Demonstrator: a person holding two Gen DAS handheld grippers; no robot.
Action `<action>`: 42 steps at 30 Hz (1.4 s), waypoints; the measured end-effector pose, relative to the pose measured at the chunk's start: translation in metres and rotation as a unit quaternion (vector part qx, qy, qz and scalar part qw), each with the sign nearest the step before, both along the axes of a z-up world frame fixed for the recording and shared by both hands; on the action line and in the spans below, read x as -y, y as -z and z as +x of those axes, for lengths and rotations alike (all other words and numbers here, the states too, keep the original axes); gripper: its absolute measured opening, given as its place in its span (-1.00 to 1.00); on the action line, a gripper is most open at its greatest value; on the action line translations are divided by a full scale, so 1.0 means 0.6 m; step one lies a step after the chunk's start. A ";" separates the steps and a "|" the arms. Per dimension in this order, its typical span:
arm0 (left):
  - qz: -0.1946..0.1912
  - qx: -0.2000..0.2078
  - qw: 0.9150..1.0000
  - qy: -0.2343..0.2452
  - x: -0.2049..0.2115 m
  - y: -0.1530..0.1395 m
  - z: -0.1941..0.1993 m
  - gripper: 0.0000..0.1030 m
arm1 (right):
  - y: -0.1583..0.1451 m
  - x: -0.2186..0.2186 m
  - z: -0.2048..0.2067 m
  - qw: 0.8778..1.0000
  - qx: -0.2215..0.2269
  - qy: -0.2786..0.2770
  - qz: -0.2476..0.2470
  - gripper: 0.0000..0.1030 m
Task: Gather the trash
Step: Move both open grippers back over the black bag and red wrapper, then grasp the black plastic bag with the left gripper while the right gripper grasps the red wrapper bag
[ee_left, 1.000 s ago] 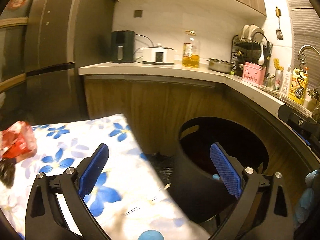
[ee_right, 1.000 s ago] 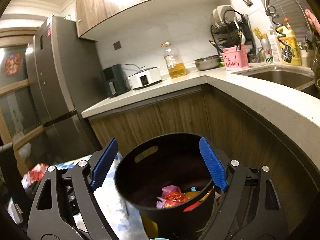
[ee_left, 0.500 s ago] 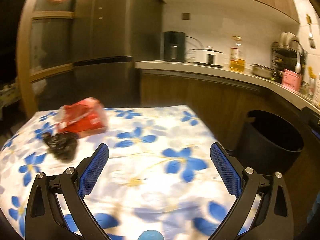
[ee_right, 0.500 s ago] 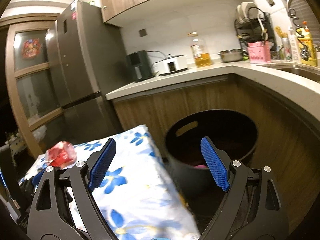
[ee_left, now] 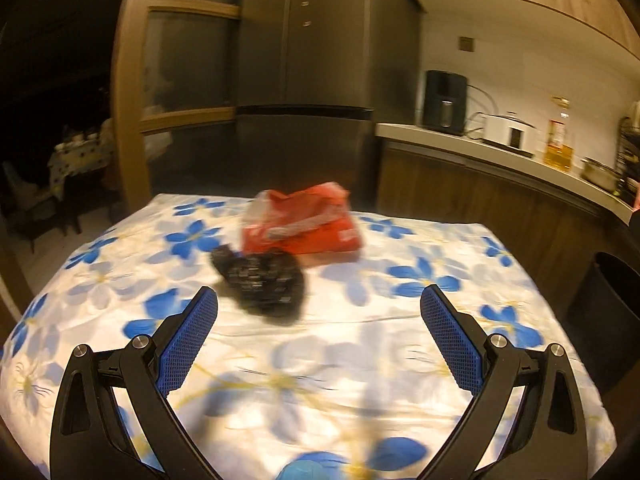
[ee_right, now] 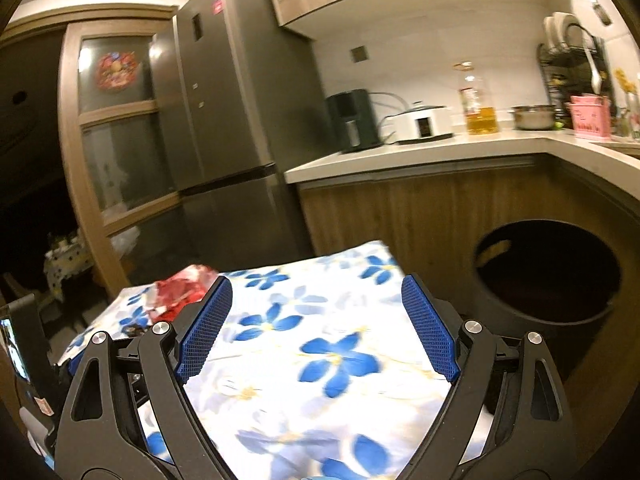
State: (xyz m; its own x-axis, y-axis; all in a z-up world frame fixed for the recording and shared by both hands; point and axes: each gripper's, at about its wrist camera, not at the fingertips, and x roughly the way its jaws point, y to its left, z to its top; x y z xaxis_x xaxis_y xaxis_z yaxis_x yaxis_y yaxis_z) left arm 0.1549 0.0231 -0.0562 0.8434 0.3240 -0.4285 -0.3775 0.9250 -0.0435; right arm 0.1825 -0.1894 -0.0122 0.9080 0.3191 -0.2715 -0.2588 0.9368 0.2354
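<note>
A red plastic wrapper (ee_left: 301, 220) lies on the table with the blue-flower cloth (ee_left: 360, 360), with a crumpled black piece of trash (ee_left: 262, 282) touching its near side. My left gripper (ee_left: 318, 312) is open and empty, a short way in front of the black piece. My right gripper (ee_right: 316, 304) is open and empty over the table's right part; the red wrapper (ee_right: 180, 292) shows behind its left finger. The black trash bin (ee_right: 548, 280) stands on the floor to the right of the table, and its edge shows in the left wrist view (ee_left: 612, 304).
A wooden kitchen counter (ee_right: 440, 152) runs behind the table and bin, carrying a black appliance (ee_right: 352, 120), a white cooker (ee_right: 424, 122) and an oil bottle (ee_right: 478, 104). A tall grey fridge (ee_left: 312, 72) stands behind the table. A dark doorway lies to the left.
Both grippers have swung left, away from the bin and toward the table. The red wrapper and black piece moved from the left edge to the middle of the left wrist view. Both stayed open.
</note>
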 end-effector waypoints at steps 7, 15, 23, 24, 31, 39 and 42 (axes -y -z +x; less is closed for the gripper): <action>0.005 0.000 0.999 -0.040 -0.064 0.003 0.012 0.88 | 0.001 -0.085 0.041 0.999 -0.005 -0.035 0.000 0.65; -0.005 -0.022 0.998 -0.056 -0.104 0.017 0.079 0.88 | -0.002 -0.171 0.100 0.998 -0.003 -0.056 -0.010 0.65; -0.024 -0.050 0.995 -0.081 -0.135 0.041 0.131 0.88 | 0.026 -0.241 0.160 0.998 -0.022 -0.059 -0.024 0.65; -0.030 -0.057 0.995 -0.083 -0.139 0.047 0.135 0.85 | 0.029 -0.248 0.167 0.998 -0.024 -0.060 -0.026 0.65; -0.094 -0.095 0.989 -0.066 -0.172 0.081 0.151 0.18 | 0.051 -0.287 0.199 0.996 -0.031 -0.070 -0.046 0.65; -0.160 -0.050 0.984 -0.056 -0.196 0.079 0.107 -0.41 | 0.084 -0.339 0.221 0.991 -0.055 -0.089 -0.082 0.37; -0.170 -0.019 0.983 -0.059 -0.203 0.070 0.076 -0.42 | 0.094 -0.355 0.230 0.989 -0.068 -0.099 -0.091 0.26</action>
